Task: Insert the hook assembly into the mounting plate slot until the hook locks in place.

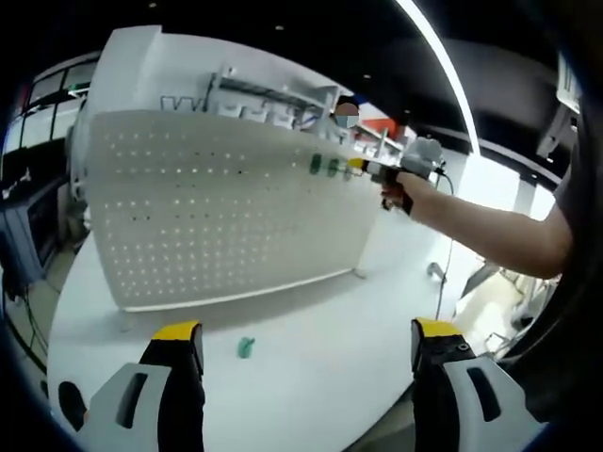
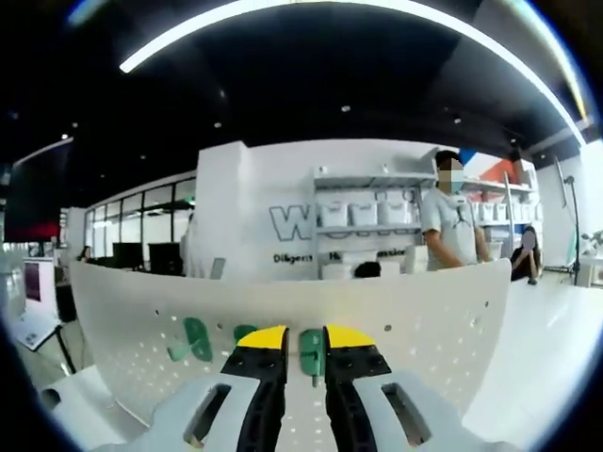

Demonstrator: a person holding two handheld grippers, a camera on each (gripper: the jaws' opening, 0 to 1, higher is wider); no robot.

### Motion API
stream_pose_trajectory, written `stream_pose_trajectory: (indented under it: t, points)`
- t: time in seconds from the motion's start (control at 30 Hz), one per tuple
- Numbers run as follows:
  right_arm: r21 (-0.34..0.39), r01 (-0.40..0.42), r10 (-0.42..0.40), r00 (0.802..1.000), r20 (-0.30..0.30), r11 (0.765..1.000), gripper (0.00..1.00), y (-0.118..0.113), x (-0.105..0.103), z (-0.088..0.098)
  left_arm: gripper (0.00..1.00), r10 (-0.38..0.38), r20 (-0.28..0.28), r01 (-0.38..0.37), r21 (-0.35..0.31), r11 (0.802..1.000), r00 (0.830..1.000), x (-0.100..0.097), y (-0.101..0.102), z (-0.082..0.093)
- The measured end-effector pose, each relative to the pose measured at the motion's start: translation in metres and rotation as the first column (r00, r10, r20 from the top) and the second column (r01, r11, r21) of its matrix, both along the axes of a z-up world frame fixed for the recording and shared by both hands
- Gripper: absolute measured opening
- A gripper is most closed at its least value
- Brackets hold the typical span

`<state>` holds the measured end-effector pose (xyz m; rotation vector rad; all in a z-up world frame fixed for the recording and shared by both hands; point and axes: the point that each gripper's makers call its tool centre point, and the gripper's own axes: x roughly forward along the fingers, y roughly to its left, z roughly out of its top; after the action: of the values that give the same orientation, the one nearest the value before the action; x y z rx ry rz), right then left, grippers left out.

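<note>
Right gripper [image 2: 304, 341] fingers pinch green hook [image 2: 312, 352] narrow, at pegboard [image 1: 217, 207] top edge, beside two hooks already seated. Keep hook square to slot, press straight until it locks. Left gripper [image 1: 306, 344] fingers wide, empty, above desk [image 1: 311, 320]; spare green hook [image 1: 246, 347] near its front edge.

A white table [image 1: 311, 377] spans the lower part of the left gripper view. In the right gripper view, a person in a white shirt [image 2: 450, 226] stands right of centre beside shelves with white bins [image 2: 363, 215]. A ceiling light strip [image 2: 311, 11] curves across the top.
</note>
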<state>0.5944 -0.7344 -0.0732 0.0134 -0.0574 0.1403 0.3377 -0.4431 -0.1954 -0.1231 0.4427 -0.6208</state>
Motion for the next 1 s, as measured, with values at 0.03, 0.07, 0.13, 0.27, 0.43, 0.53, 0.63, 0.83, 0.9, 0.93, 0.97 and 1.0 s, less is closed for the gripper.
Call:
stream_pose_trajectory:
  t: [0.03, 0.07, 0.13, 0.27, 0.43, 0.53, 0.63, 0.83, 0.9, 0.93, 0.97, 1.0]
  points:
    - [-0.004, -0.003, 0.003, 1.0, 0.004, 1.0, 0.13, 0.0, -0.001, 0.002, 0.93, 0.0, 0.0, 0.0, 0.0, 1.0, 1.0, 0.0, 0.0, 0.0]
    - [-0.006, -0.006, 0.006, 1.0, 0.008, 1.0, 0.13, 0.0, -0.002, 0.004, 0.93, 0.0, 0.0, 0.0, 0.0, 1.0, 1.0, -0.001, 0.0, 0.0]
    - [-0.001, -0.01, 0.01, 1.0, 0.009, 1.0, 0.13, -0.001, -0.004, 0.007, 0.93, 0.0, 0.001, 0.0, -0.003, 1.0, 1.0, -0.003, -0.001, 0.0]
    - [0.005, -0.012, 0.012, 1.0, 0.015, 1.0, 0.13, -0.002, -0.01, 0.012, 0.92, -0.001, 0.007, 0.001, -0.001, 1.0, 1.0, -0.005, -0.001, 0.002]
    - [0.002, -0.011, 0.011, 1.0, 0.021, 1.0, 0.13, -0.004, -0.019, 0.016, 0.92, 0.006, 0.016, -0.006, -0.003, 1.0, 1.0, -0.007, 0.002, 0.005]
    - [0.007, -0.01, 0.01, 1.0, 0.019, 1.0, 0.13, -0.006, -0.024, 0.017, 0.91, 0.01, 0.022, -0.01, -0.007, 1.0, 1.0, -0.008, 0.003, 0.007]
    - [0.002, -0.013, 0.013, 1.0, 0.008, 1.0, 0.12, -0.007, -0.031, 0.015, 0.91, 0.01, 0.023, -0.009, -0.005, 1.0, 1.0, -0.009, 0.003, 0.007]
    - [-0.005, -0.036, 0.036, 0.999, -0.032, 0.999, 0.13, -0.007, -0.04, 0.005, 0.91, 0.015, 0.01, -0.015, -0.027, 1.0, 1.0, -0.015, 0.0, 0.008]
    - [-0.015, -0.047, 0.046, 0.998, -0.043, 0.999, 0.13, -0.007, -0.045, 0.002, 0.91, 0.012, 0.009, -0.012, -0.022, 1.0, 1.0, -0.017, -0.001, 0.007]
    - [-0.005, -0.058, 0.058, 0.997, -0.055, 0.998, 0.13, -0.006, -0.046, -0.001, 0.91, 0.012, 0.005, -0.012, -0.025, 1.0, 1.0, -0.018, -0.001, 0.007]
    - [0.027, -0.078, 0.08, 0.993, -0.082, 0.997, 0.14, -0.004, -0.049, -0.008, 0.9, 0.013, -0.002, -0.013, -0.031, 0.999, 1.0, -0.019, -0.001, 0.007]
    - [0.034, -0.077, 0.08, 0.993, -0.09, 0.996, 0.14, -0.005, -0.05, -0.01, 0.9, 0.013, -0.005, -0.013, -0.03, 0.999, 1.0, -0.02, -0.001, 0.006]
